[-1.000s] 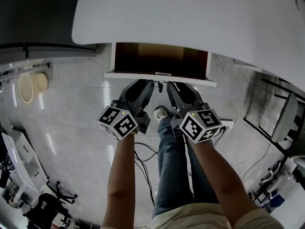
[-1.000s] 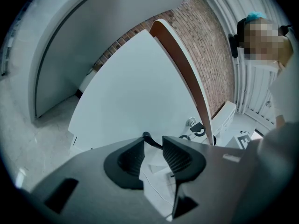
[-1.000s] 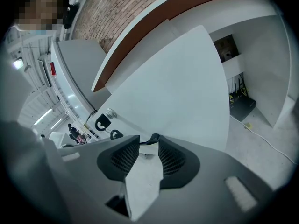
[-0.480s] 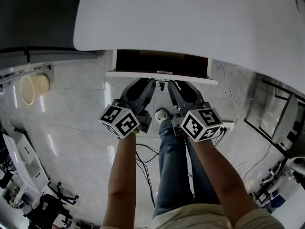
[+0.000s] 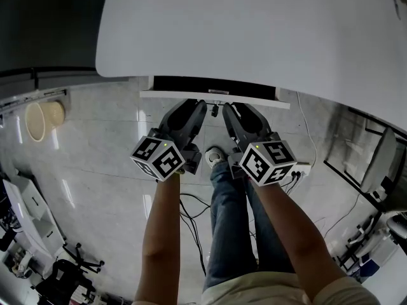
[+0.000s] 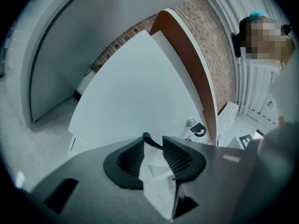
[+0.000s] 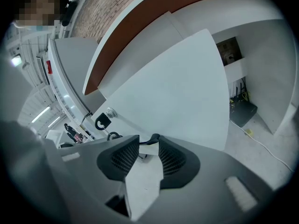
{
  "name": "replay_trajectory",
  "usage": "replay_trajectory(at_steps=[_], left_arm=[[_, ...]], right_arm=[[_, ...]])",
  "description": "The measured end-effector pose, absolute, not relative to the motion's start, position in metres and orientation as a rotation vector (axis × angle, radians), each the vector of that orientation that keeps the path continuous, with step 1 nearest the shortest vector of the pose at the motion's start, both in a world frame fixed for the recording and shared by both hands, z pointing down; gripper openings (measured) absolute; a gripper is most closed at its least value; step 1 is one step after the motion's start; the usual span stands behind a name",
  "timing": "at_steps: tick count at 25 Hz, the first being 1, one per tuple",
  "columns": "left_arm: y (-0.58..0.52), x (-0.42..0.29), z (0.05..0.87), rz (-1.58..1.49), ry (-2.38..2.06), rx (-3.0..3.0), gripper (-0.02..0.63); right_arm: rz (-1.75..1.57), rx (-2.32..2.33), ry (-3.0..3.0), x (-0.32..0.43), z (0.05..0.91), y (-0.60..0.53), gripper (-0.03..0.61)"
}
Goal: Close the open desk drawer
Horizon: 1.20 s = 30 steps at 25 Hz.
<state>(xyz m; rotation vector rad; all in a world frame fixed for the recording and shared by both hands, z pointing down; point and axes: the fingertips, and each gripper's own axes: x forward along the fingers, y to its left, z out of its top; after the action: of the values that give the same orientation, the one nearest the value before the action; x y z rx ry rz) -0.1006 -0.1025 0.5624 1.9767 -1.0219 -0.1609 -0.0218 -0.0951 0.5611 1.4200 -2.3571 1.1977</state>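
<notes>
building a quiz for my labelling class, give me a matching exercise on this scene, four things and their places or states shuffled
1. flat white desk drawer front
2. round beige bin
3. white plastic power strip
4. white shoe

A. floor, far left of the head view
B. floor, just in front of the drawer
C. nearly shut, dark slit left
D. floor, right side of the head view

Pairs: 1-C, 2-A, 3-D, 4-B

Floor: pale glossy tiles (image 5: 95, 164) | left: beige bin (image 5: 43, 118) near the wall | centre: dark cables (image 5: 191, 216) trail across the tiles | right: white power strip (image 5: 303, 168) near a grey chair (image 5: 381, 161)
</notes>
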Motion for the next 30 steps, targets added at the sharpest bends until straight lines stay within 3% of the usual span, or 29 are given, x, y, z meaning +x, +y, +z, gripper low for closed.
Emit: replay_trajectory(at_steps=[30], left_arm=[[-0.145, -0.093, 0.557, -0.172, -1.05, 1.99, 0.132]], right_arm=[[1.179, 1.415, -2.398, -0.015, 0.556, -0.136, 0.135]])
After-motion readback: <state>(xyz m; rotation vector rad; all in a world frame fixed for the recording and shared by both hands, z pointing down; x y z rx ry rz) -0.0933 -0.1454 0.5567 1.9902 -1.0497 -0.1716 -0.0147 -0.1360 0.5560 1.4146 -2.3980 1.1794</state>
